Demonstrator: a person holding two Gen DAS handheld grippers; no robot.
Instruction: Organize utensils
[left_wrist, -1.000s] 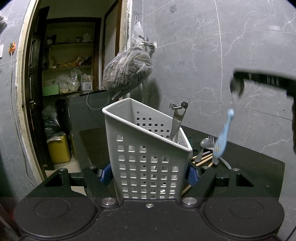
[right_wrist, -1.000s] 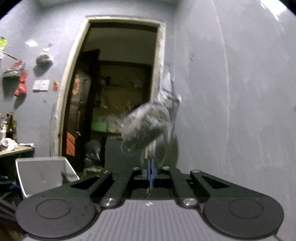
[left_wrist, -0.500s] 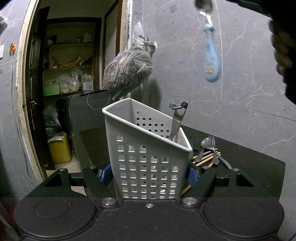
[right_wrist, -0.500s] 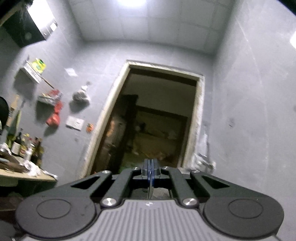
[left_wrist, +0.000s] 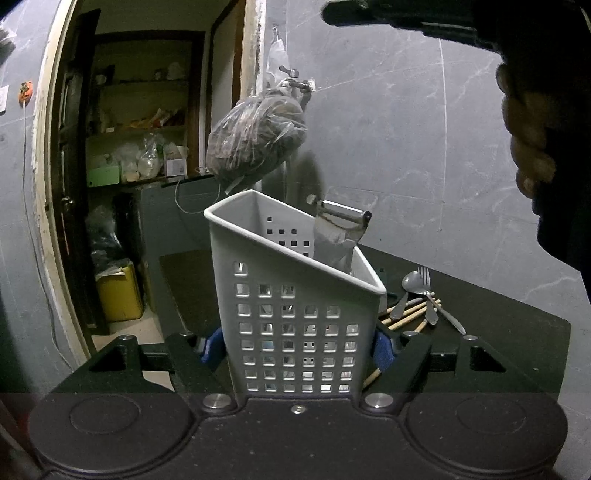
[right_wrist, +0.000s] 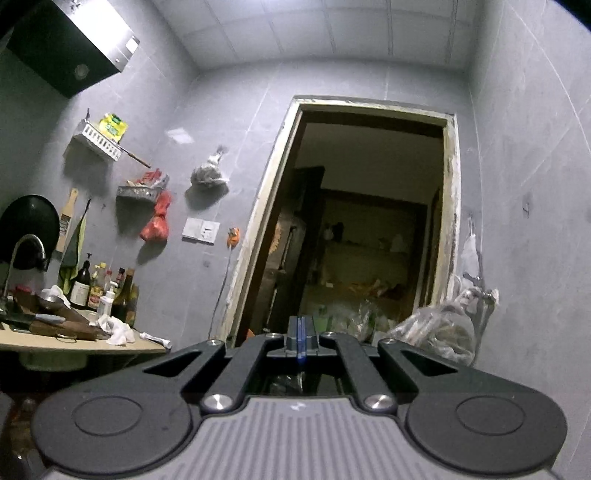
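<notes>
- Left gripper (left_wrist: 297, 345) is clamped on the white perforated caddy (left_wrist: 295, 317), blue pads pressed to both its side walls, caddy upright on the dark table (left_wrist: 517, 332).
- Inside the caddy: one steel peeler (left_wrist: 340, 236), head sticking above the rim. Can't see anything else in it.
- Waiting on the table, just right of the caddy: a spoon (left_wrist: 406, 291), a fork (left_wrist: 426, 291) and wooden chopsticks (left_wrist: 406, 317), in one loose pile.
- Right gripper (right_wrist: 301, 338) is up high, aimed at the doorway, pads together. Something thin may be pinched between them (can't make it out from either view).
- Person's hand (left_wrist: 528, 136) on that gripper shows top right, above the caddy.
- Progress, my read: early. One item filed, pile untouched.
</notes>
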